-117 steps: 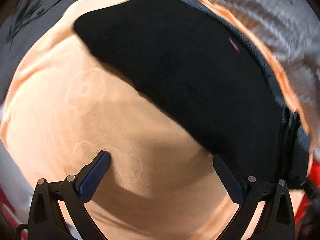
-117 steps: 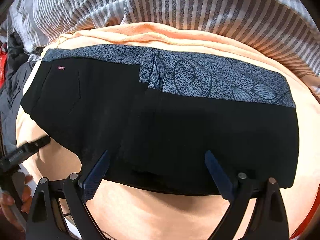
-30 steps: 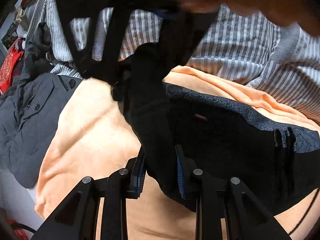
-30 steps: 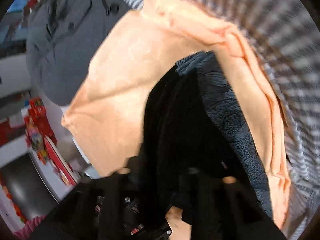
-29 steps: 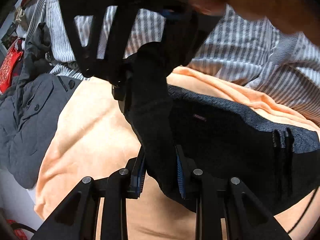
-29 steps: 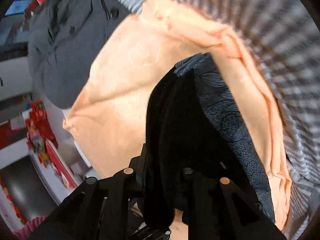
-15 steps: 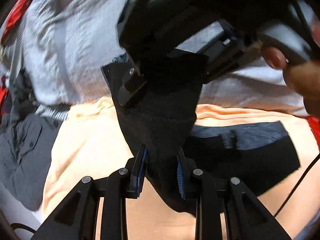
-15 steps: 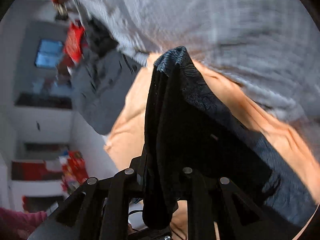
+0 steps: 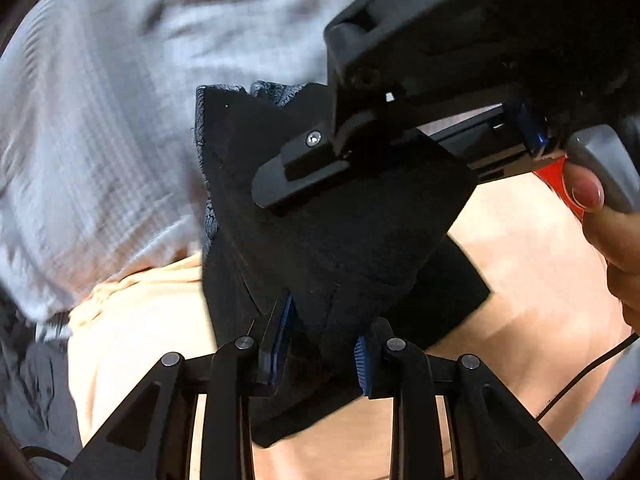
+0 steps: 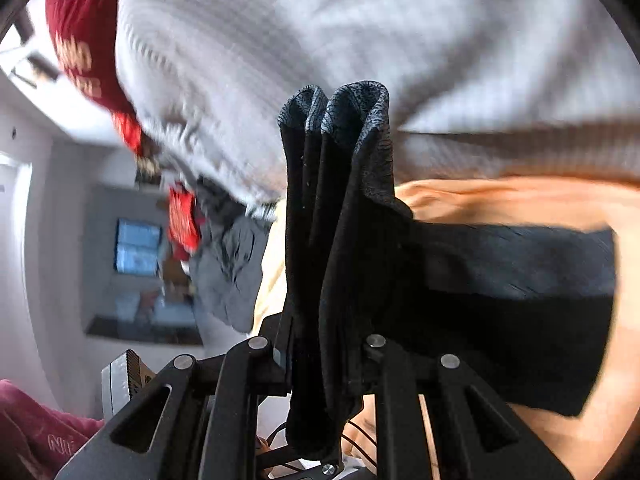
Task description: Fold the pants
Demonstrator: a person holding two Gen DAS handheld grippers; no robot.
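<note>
The black pants point(image 9: 332, 248) with a grey patterned waistband point(image 10: 352, 108) are lifted off the orange blanket at one end. My left gripper point(image 9: 320, 344) is shut on a thick fold of the black cloth. My right gripper point(image 10: 320, 352) is shut on the bunched end of the pants, whose layers stand upright between its fingers. The rest of the pants point(image 10: 520, 304) lies flat on the blanket to the right. In the left wrist view the right gripper's body point(image 9: 440, 60) fills the top right, close above my left gripper.
An orange blanket point(image 9: 532, 248) covers the bed. A grey striped duvet point(image 9: 100, 120) lies behind it. A dark grey jacket point(image 10: 228, 264) lies at the blanket's left edge. Red cloth point(image 10: 80, 40) shows at the upper left. A thin black cable point(image 9: 584, 376) runs at the right.
Both grippers have lifted the gripped end of the pants higher and carried it over toward the flat part. The right gripper has come closer to the left wrist camera.
</note>
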